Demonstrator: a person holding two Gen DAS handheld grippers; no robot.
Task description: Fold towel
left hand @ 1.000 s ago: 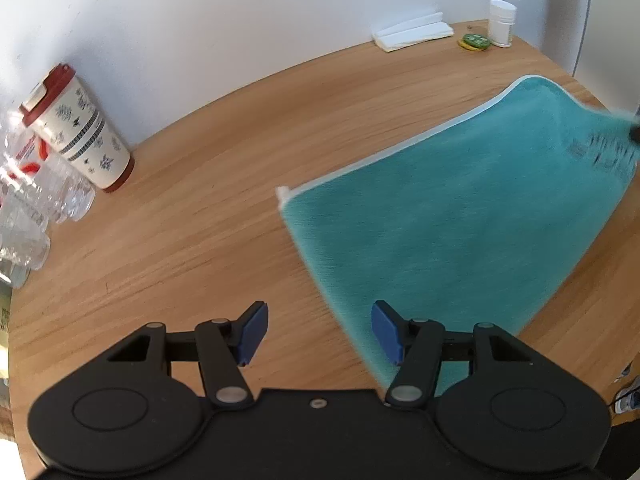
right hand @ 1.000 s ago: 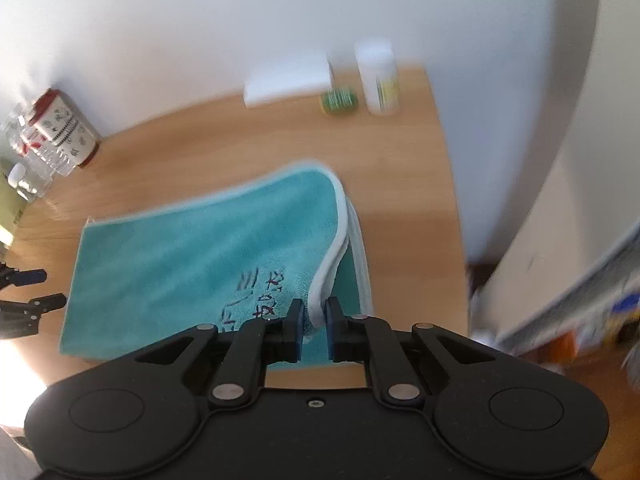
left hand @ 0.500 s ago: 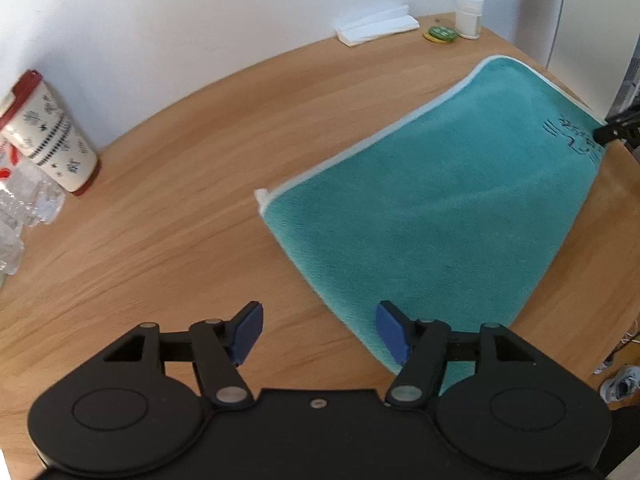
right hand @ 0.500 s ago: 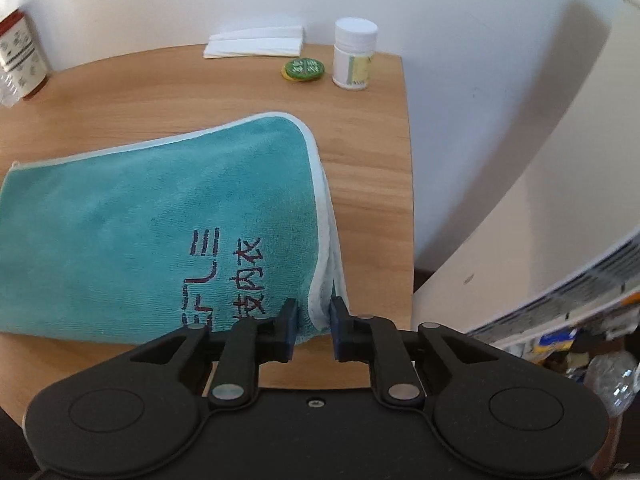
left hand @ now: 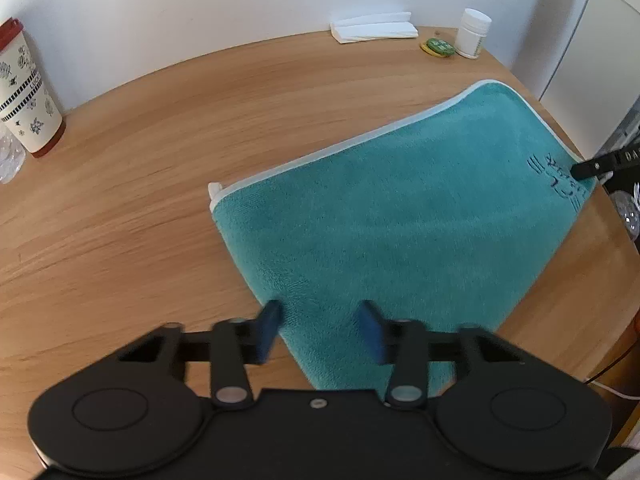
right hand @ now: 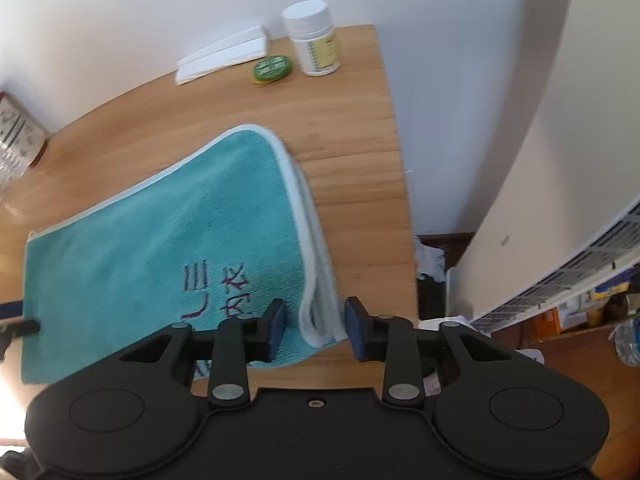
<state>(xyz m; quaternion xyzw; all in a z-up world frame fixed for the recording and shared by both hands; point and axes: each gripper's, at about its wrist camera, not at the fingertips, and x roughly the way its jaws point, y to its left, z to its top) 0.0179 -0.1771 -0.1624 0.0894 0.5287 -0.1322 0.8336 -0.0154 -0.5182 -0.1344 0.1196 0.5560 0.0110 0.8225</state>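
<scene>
Teal towel (left hand: 400, 216) is lying folded in two layers on the wooden table (left hand: 160, 152), white-trimmed edges stacked, dark embroidered lettering (right hand: 216, 292) facing up near the right gripper (right hand: 315, 324). That gripper's fingers are standing apart w/ a moderate gap, holding nothing; the towel's doubled white hem corner is sitting between the blue pads (right hand: 276, 326) but neither pad is pressing it. Left gripper (left hand: 320, 330) is hovering at the opposite end, fingers spread wide, also holding nothing; towel's near edge is passing under the gap between its pads, w/ bare wood under the left finger. In the left wrist view the right gripper's black tip (left hand: 600, 164) is showing at the far right, just beside the lettering. Beyond the towel, ahead of the right gripper by the wall: white pill bottle (right hand: 314, 40), green round tin (right hand: 273, 69) beside it, stack of white napkins (right hand: 224, 54). Far left of the left gripper: patterned cup w/ red rim (left hand: 24, 92), clear plastic bottles (left hand: 8, 156) just beside it.
</scene>
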